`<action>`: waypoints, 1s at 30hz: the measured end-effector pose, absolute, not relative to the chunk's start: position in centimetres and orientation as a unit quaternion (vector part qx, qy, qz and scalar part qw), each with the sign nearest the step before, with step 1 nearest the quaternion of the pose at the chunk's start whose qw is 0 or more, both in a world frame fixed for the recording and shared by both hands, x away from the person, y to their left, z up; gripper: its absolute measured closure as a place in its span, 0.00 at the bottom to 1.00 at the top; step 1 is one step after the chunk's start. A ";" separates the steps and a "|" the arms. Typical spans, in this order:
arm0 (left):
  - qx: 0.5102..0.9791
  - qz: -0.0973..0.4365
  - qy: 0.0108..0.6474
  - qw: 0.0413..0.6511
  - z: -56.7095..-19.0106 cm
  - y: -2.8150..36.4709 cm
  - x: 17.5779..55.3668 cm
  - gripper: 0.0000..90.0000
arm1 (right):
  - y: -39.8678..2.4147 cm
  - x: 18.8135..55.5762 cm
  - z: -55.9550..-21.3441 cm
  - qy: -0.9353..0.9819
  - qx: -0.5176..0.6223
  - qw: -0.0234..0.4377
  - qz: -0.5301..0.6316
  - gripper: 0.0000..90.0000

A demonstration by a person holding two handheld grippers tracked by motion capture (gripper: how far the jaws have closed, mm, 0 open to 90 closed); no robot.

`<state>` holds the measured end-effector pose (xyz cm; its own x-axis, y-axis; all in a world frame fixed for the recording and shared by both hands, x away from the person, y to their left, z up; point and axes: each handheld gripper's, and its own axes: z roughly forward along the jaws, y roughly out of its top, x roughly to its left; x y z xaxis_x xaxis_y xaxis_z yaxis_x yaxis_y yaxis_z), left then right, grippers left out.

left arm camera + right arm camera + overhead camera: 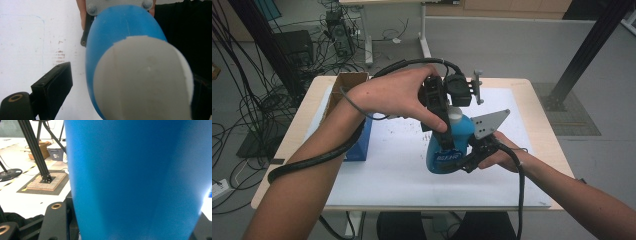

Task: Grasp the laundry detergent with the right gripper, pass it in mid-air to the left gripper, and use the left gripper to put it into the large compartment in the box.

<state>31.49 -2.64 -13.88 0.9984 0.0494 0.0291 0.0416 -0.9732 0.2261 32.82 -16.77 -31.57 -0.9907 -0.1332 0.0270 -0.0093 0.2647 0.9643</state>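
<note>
A blue bottle (452, 145) with a white cap (455, 115) stands tilted over the white sheet at mid-table. My right gripper (462, 157) comes in from the right and is shut on the bottle's lower body. In the right gripper view the blue wall (135, 180) sits between the jaws of the right gripper (130, 225). My left gripper (451, 125) hangs over the cap from above, open. In the left gripper view the cap (142, 80) lies between the jaws of the left gripper (128, 90), and its left pad (58, 82) stands apart from the bottle (117, 27).
A white sheet (387, 170) covers the wooden table (292, 145). An open cardboard box (344, 82) and a blue box (362, 142) stand at the left side. Cables and equipment lie on the floor behind. A black frame post (32, 147) rises to the right of the table.
</note>
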 end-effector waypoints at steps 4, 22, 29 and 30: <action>0.993 0.018 0.023 0.113 -13.9 -2.6 31.5 0.11 | -16.7 32.8 -31.6 -0.795 0.045 0.051 -0.603 0.45; 0.995 0.017 0.020 0.096 -14.5 -2.9 31.3 0.12 | -16.2 32.9 -31.6 -0.798 0.047 0.052 -0.599 0.45; 0.995 0.018 0.022 0.091 -14.4 -3.1 31.3 0.14 | -16.2 32.9 -31.6 -0.797 0.046 0.051 -0.600 0.45; 0.995 0.020 0.025 0.093 -14.4 -3.1 31.3 0.14 | -16.3 32.9 -31.5 -0.797 0.046 0.051 -0.600 0.45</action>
